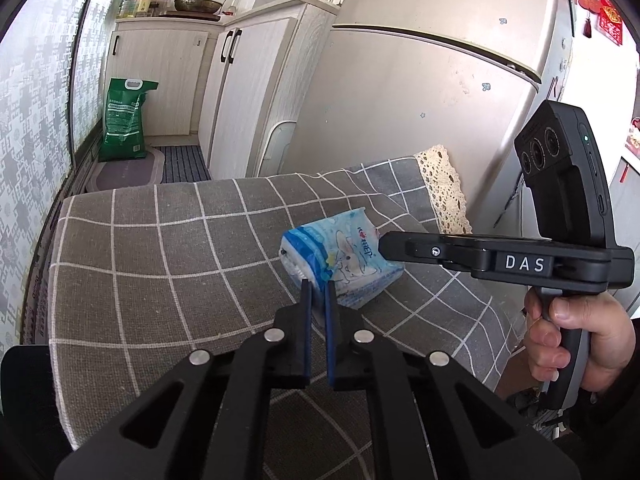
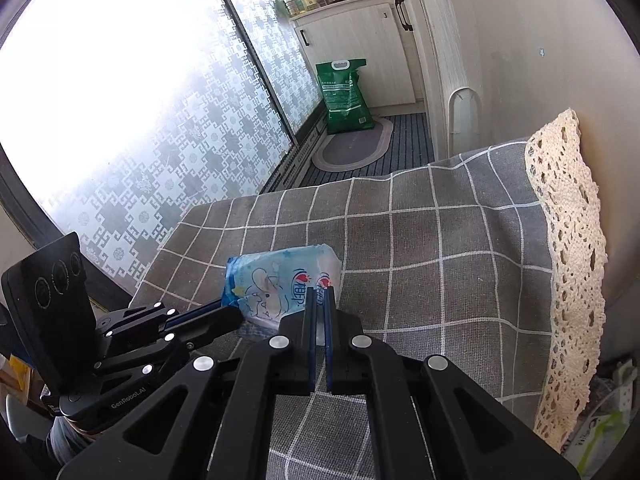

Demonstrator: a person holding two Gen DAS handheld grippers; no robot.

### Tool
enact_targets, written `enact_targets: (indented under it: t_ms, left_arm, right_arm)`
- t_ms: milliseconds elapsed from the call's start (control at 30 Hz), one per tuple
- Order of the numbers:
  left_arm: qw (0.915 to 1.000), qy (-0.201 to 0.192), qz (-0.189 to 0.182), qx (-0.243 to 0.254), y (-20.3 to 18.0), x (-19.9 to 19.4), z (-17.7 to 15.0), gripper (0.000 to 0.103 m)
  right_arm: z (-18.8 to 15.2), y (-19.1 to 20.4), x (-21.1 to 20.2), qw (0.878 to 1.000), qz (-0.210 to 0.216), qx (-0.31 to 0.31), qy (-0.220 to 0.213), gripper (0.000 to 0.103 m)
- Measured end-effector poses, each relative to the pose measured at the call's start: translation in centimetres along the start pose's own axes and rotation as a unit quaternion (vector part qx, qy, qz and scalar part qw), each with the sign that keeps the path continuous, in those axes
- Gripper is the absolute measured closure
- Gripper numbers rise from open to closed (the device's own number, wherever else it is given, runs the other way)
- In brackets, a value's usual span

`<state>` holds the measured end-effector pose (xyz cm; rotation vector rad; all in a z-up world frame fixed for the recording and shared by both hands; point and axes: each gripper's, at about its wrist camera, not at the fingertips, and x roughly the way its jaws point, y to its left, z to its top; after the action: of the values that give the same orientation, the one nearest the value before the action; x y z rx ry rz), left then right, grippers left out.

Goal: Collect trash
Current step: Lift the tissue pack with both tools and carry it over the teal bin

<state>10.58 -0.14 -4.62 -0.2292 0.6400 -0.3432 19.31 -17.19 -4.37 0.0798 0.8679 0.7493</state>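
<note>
A grey checked tablecloth [image 2: 420,240] covers the table beside the fridge [image 1: 420,100].

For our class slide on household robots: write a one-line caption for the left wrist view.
Both grippers, left gripper and right gripper, pinch a blue tissue pack on the checked tablecloth.

table [image 1: 132,256] draped in grey cloth [image 2: 440,248] with white grid lines; cream lace trim [image 2: 568,240] along far right edge. blue-and-white tissue pack [image 1: 344,256] lies tilted on cloth near middle. nothing else visible directly on cloth.
</note>
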Motion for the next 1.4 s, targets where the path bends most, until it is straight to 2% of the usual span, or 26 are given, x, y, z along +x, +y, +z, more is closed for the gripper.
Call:
enact_targets:
  t_ms: [300,567,933,1400]
  left_arm:
    - [0.9998,-0.016,0.009,-0.012,1.8,-2.5,0.2,0.097]
    - [0.9987,-0.030,0.031,-0.027,4.5,-5.6,0.1,0.097]
    - [0.9953,-0.043,0.075,-0.044,8.7,-10.6,-1.0,0.097]
    - [0.9886,-0.040,0.127,-0.071,13.0,-15.0,-2.7,0.097]
  right_arm:
    - [0.7,2.4,0.5,1.000,0.010,-0.018,0.000,0.100]
    - [1.7,6.2,2.2,0.999,0.026,-0.036,0.002,0.100]
    - [2.2,12.6,5.8,0.996,0.048,-0.073,0.024,0.100]
    - [1.5,19.7,10.6,0.991,0.064,-0.101,0.061,0.100]
